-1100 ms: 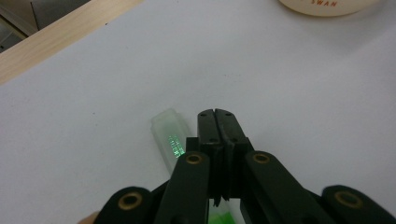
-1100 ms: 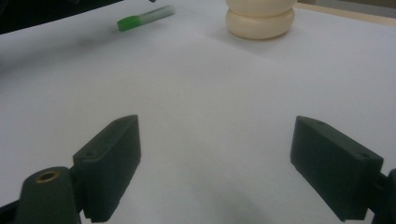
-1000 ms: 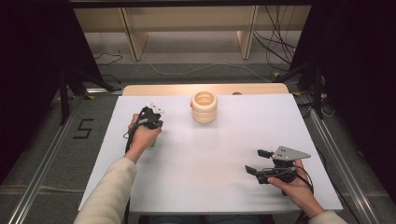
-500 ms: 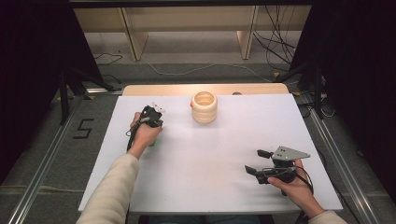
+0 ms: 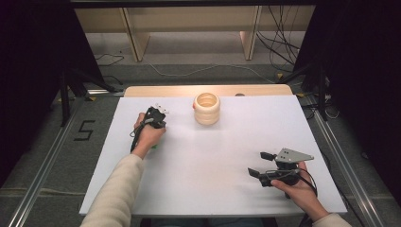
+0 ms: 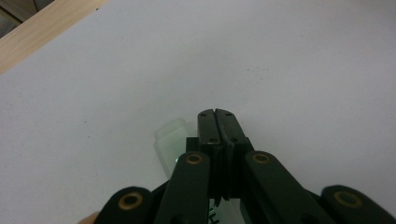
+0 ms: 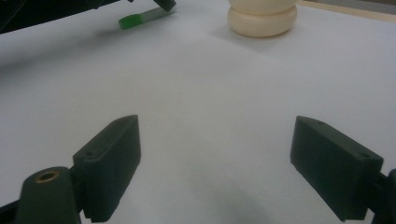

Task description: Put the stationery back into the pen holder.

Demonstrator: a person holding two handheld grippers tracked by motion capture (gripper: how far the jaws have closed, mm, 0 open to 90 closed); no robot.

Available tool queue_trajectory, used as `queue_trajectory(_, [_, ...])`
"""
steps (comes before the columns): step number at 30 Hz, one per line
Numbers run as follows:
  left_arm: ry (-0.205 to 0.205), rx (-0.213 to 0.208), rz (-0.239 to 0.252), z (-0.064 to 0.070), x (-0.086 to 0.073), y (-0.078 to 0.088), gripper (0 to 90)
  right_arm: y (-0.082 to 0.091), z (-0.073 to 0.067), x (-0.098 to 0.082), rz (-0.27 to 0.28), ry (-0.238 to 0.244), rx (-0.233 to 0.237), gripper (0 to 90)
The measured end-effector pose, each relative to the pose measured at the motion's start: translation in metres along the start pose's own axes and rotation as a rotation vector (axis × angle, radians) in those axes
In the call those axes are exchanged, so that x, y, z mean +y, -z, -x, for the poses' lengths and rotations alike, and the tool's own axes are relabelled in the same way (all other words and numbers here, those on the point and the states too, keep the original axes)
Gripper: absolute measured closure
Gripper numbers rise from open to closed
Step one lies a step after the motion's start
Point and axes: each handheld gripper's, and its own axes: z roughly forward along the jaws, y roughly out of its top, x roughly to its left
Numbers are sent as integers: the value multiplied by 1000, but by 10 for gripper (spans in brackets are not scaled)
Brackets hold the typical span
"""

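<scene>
One green-capped tube (image 7: 145, 17) pinched in left tongs (image 6: 217, 122), short of ring holder (image 5: 206, 108); right tongs (image 7: 215, 158) spread, idle.

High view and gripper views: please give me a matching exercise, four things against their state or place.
Things:
1. left gripper
2. right gripper
3. cream ringed pot
4. green-tipped tube

States or places:
a. far middle of the white table
b. jaws wide apart
c. lying close to the left gripper
d. jaws shut together

Pairs: 1-d, 2-b, 3-a, 4-c
</scene>
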Motion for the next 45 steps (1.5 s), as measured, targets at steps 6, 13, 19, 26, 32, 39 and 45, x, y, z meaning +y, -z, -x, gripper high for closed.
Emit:
queue_trajectory(6, [-5,2,-6,0,1,0,899,0,0,0,-4,1,1,172])
queue_trajectory(13, [-1,4,-5,2,1,-4,899,0,0,0,-6,0,3,172])
queue_trajectory(19, [-9,15,-22,1,1,-4,899,0,0,0,-6,1,4,172])
queue_trajectory(26, [13,31,-42,-4,-3,-3,899,-1,0,0,-7,2,4,172])
queue_trajectory(32, [28,39,-57,-8,-5,-2,898,-1,-1,0,-7,1,5,172])
queue_trajectory(39, [42,52,-79,-12,-8,0,899,-1,-1,0,-8,2,6,172])
queue_trajectory(45, [68,64,-122,-18,-12,2,899,-1,-1,0,-7,5,8,172])
